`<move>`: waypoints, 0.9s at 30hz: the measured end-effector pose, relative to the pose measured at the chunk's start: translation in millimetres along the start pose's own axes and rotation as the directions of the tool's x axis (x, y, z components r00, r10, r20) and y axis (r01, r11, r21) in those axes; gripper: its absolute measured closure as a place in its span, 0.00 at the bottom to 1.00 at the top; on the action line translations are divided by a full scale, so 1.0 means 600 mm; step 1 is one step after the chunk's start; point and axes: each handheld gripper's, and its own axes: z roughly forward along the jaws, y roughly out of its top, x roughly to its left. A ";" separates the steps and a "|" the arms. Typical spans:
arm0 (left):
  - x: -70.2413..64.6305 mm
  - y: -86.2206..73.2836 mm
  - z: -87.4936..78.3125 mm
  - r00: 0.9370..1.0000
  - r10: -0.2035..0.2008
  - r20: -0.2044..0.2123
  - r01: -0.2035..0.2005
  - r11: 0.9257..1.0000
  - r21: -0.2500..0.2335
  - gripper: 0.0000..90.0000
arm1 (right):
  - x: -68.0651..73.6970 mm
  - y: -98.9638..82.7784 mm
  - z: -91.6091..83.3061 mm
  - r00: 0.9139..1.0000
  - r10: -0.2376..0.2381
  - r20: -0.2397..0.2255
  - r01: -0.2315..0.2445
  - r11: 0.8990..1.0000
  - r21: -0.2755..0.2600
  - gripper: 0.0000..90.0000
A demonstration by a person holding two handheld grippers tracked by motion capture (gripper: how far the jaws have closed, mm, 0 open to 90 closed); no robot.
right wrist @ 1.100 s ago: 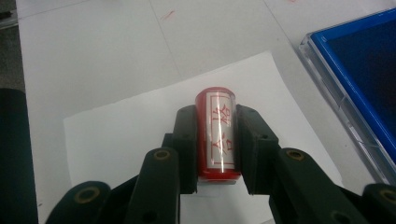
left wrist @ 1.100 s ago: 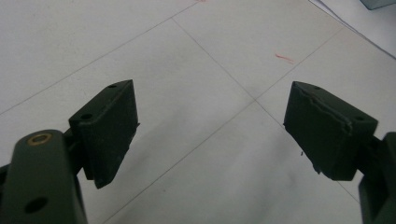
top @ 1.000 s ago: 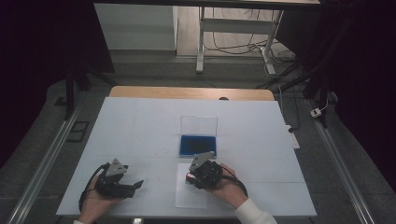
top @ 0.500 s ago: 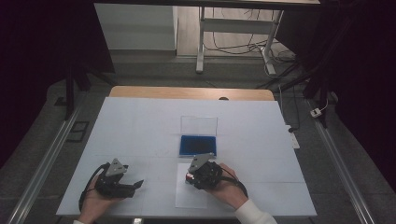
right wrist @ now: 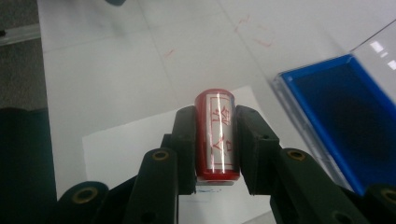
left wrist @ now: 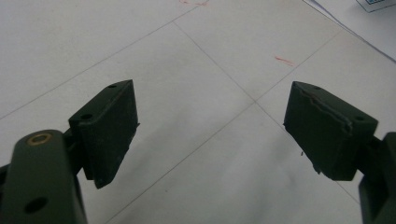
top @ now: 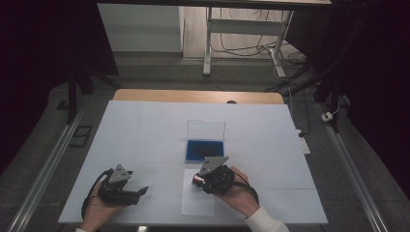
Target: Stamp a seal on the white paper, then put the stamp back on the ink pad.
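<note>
Stamp: red stamp (right wrist: 217, 135) with a white label, on the near side of the ink pad (right wrist: 345, 116) and just apart from it, above the sheet of paper (right wrist: 121, 149).
Right gripper: right gripper (right wrist: 215, 116) pinches the stamp from both sides, jaws tight on its barrel.
Change: next to none. Compared with a second ago, the stamp sits at the same spot near the ink pad, the grip is as tight, and both hands have kept their places.
Meaning: this looks like a held press, or a pause just over the paper. A trace of blue shows under the stamp's low end, but I cannot tell whether it touches the sheet.
Paper: lies nearer the person than the ink pad, one corner close to the pad's near edge.
Lid: clear lid (top: 206, 129) stands open on the far side of the ink pad, out of the stamp's way.
Left gripper: left gripper (left wrist: 210, 121) is spread wide and grips nothing, well to the left of the ink pad, low over the table (top: 145, 125).
Edges: the table's near edge runs just behind the paper, on the side away from the ink pad.
Room: open surface left, right and beyond the ink pad. A straight lift looks unhindered.
</note>
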 end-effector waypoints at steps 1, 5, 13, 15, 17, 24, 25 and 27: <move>0.001 0.000 0.000 1.000 -0.007 -0.002 0.007 1.000 -0.001 0.20 | -0.002 0.001 -0.005 1.000 0.001 0.006 -0.001 1.000 -0.008 0.77; 0.003 -0.001 -0.001 1.000 -0.006 -0.003 0.006 1.000 0.000 0.20 | -0.014 0.000 -0.021 0.999 0.019 0.035 -0.018 0.999 -0.043 0.77; 0.002 0.000 -0.001 1.000 -0.005 -0.005 0.005 1.000 -0.003 0.20 | -0.036 -0.006 -0.050 0.995 0.071 0.068 -0.064 0.993 -0.099 0.77; 0.002 0.000 -0.001 1.000 -0.003 -0.006 0.003 1.000 -0.003 0.20 | -0.041 -0.007 -0.054 0.995 0.076 0.071 -0.068 0.992 -0.111 0.77; 0.002 0.000 -0.001 1.000 -0.003 -0.004 0.003 1.000 -0.003 0.20 | -0.044 -0.008 -0.055 0.993 0.082 0.081 -0.073 0.991 -0.110 0.77; 0.003 0.000 -0.001 1.000 -0.005 -0.002 0.005 1.000 -0.002 0.20 | -0.073 -0.007 -0.041 0.985 0.105 0.140 -0.094 0.992 -0.084 0.77; 0.003 0.000 -0.001 1.000 -0.004 -0.003 0.004 1.000 -0.001 0.20 | -0.080 -0.007 -0.036 0.983 0.120 0.141 -0.108 0.990 -0.088 0.77; 0.002 0.000 0.000 1.000 -0.007 0.001 0.007 1.000 -0.001 0.20 | -0.096 -0.007 -0.023 0.980 0.133 0.149 -0.122 0.990 -0.077 0.77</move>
